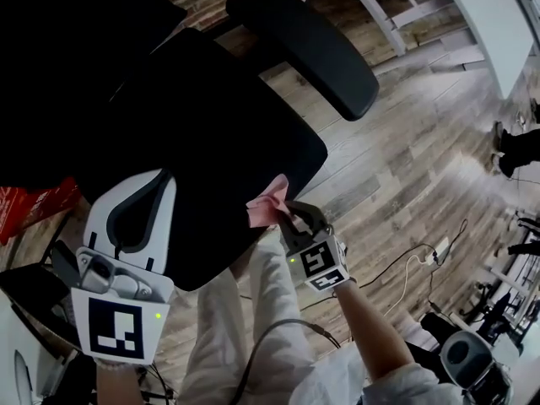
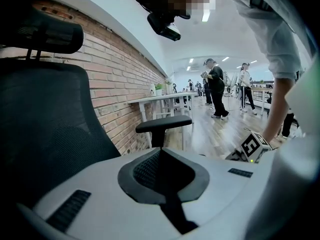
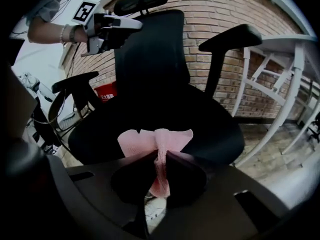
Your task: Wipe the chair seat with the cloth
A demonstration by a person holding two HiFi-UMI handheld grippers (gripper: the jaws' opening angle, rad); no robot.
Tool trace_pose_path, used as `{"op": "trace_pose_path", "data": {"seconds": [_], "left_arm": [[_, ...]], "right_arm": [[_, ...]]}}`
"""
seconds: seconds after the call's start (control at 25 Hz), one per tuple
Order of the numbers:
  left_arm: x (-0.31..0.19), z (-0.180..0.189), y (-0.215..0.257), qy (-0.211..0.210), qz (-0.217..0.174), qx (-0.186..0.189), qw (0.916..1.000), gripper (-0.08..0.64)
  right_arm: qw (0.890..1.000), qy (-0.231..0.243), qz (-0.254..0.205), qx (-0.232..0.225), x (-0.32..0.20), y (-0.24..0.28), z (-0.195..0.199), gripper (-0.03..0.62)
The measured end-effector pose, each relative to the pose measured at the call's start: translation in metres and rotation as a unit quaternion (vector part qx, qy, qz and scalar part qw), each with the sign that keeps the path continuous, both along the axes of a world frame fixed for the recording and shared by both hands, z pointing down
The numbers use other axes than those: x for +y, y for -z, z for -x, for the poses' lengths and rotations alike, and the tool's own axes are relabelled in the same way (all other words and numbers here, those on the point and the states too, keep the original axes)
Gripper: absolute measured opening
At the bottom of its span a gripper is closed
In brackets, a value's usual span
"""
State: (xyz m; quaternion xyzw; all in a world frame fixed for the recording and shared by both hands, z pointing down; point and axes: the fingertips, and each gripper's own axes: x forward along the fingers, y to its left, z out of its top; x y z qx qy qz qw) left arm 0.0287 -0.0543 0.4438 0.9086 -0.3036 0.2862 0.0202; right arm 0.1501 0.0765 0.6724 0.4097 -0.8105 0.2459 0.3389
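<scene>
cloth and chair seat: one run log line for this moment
right gripper: shut on pink cloth | position: at front edge of chair seat | left gripper: shut, empty, clear of cloth

I'm in an open-plan office, a bit lab-like: black mesh office chair (image 3: 150, 59) with headrest and armrests, exposed brick wall (image 2: 125, 79), wood-plank floor (image 1: 405, 150), white desk (image 2: 160, 98) along the wall. It's a long room with strip lights (image 2: 206, 16) on a white ceiling and people (image 2: 216, 86) standing by more tables at the far end. Cables (image 1: 403, 264) and what looks like a power strip (image 1: 439, 250) lie loose on the floor near me
</scene>
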Motion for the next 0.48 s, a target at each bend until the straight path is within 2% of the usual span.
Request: {"op": "trace_pose_path", "data": {"seconds": [0.2,0.48], "left_arm": [[-0.010,-0.009,-0.005,0.019,0.005,0.004,0.9998,0.018],[-0.016,-0.025,-0.006,0.019,0.005,0.007,0.9998,0.018]], "right_arm": [[0.997,-0.065,-0.028,0.028,-0.044,0.006,-0.064,0.058],[0.992,-0.100,-0.044,0.067,-0.077,0.011,-0.126,0.058]]}}
